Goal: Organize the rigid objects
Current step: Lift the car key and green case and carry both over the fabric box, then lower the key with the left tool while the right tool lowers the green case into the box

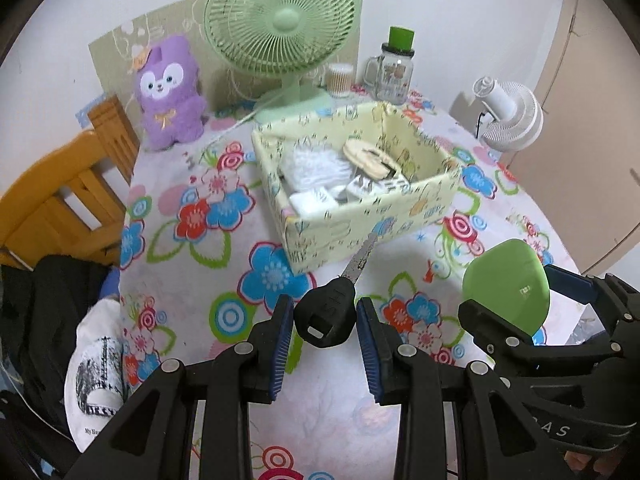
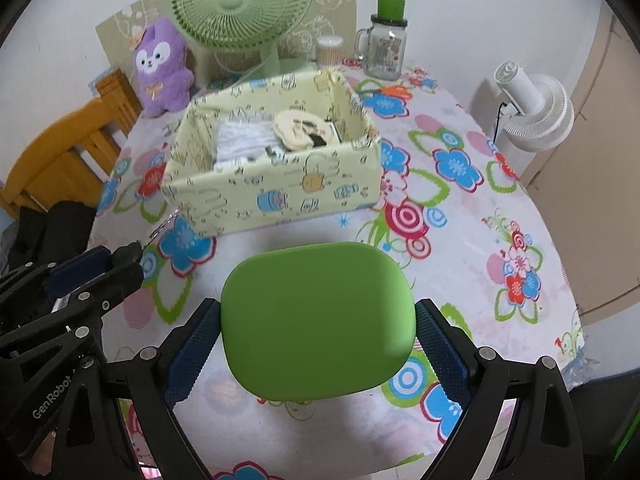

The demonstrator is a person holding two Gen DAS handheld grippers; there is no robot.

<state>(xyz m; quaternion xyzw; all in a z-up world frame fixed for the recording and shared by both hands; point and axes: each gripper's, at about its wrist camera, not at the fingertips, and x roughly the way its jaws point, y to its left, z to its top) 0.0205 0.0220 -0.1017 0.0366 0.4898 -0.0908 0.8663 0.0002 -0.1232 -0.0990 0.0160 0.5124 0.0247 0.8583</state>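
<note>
Ok, my left gripper (image 1: 324,320) is clamped on the black-headed key (image 1: 326,316), right gripper (image 2: 318,336) clamped on the green case (image 2: 316,320), both held above the table's (image 1: 192,264) near edge, short of the yellow box (image 1: 360,216)

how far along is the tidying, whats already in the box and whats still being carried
Done: the box already holds several small items. In hand: the left gripper is shut on a key, and the right gripper on a green case, both short of the box. Left: dropping both in.
</note>
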